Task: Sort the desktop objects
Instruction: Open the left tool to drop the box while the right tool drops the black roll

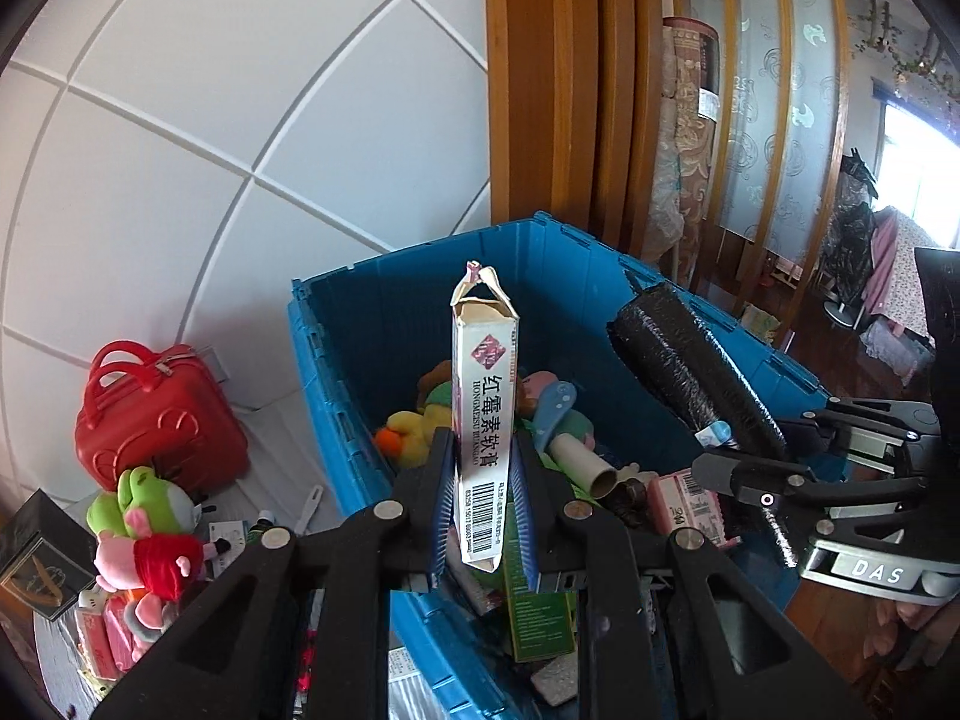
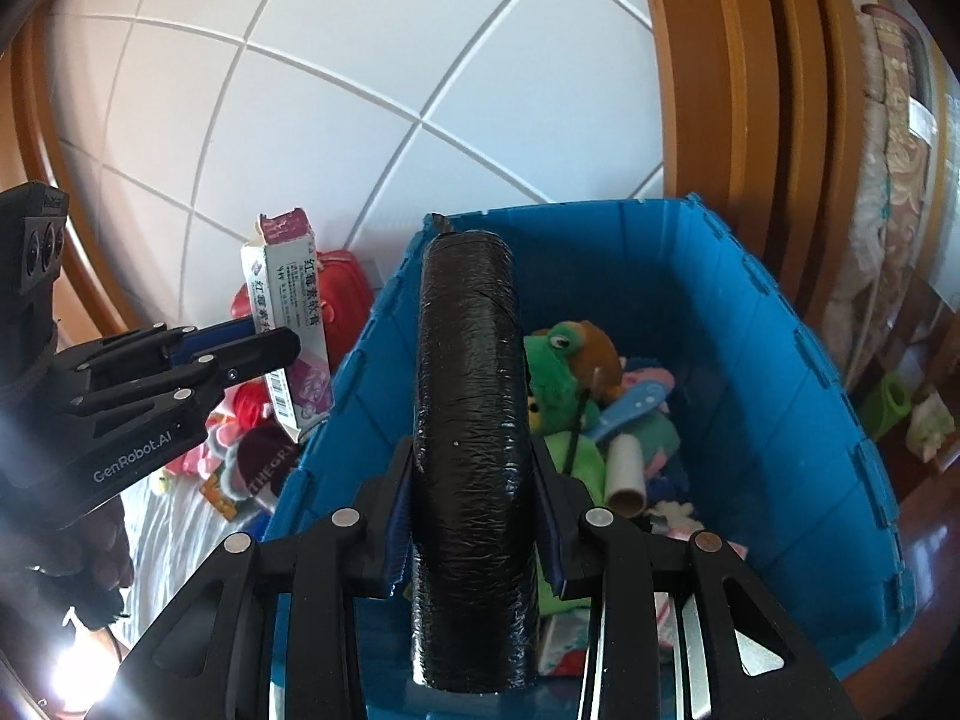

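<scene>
Left gripper (image 1: 477, 516): jaws clamped on a slim white ointment box (image 1: 485, 420), gripped near its barcode end, torn flap standing up beyond the jaw tips. Right gripper (image 2: 474, 516): jaws closed around a black film-wrapped roll (image 2: 468, 420), held near its lower half so most of the length projects ahead of the jaws. Both items sit above or just beside the blue crate (image 2: 780, 396) ahead of the jaws; judged to be carried there for dropping in with the plush toys and cardboard tube already inside.

Hidden: the roll blocks the crate floor directly ahead of the right jaws. Its contents cannot be told through the wrap. The left jaws cover the box's lower faces. The table surface is mostly cut off.
</scene>
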The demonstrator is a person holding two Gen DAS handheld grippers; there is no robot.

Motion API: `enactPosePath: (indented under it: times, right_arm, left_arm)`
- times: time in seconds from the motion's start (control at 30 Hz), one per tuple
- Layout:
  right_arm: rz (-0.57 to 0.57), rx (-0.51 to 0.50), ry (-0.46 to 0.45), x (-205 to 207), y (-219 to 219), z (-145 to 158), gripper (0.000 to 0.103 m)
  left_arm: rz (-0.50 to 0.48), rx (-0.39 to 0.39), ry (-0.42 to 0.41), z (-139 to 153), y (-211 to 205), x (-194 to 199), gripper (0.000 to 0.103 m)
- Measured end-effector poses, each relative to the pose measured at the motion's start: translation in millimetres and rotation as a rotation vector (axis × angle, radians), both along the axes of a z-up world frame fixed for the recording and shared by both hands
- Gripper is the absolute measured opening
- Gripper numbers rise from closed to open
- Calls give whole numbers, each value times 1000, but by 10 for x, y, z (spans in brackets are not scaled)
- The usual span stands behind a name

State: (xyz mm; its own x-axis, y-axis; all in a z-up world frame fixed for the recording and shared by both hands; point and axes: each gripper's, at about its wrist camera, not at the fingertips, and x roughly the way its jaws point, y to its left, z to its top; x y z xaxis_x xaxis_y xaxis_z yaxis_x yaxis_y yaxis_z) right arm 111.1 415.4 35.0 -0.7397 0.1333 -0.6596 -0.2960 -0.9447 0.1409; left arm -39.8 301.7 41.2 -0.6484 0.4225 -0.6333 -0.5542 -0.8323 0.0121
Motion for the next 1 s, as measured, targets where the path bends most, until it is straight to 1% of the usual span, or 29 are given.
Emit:
enactPosePath:
  times: [0.2,0.37,0.67,0.93,1.0]
  right_arm:
    - [-46,-15,-10,64,238,-89,34]
    - [-78,-17,-19,101,381,-131,34]
    - [-127,-19,-50,79,602,-241,34]
    - [-137,-19,-61,43,660,-260,34]
    - [-140,-16,-63,31,672,-261,35]
  left_arm:
    - [-56,-2,-19,-33,371,13,18]
    - [-88,-21,-49,-97,569,-17,18]
    - [-98,-18,-70,-159,667,-98,18]
    - [-100,-10,-74,-169,701,-141,18]
    - [-92,-2,-78,-171,691,-165,21]
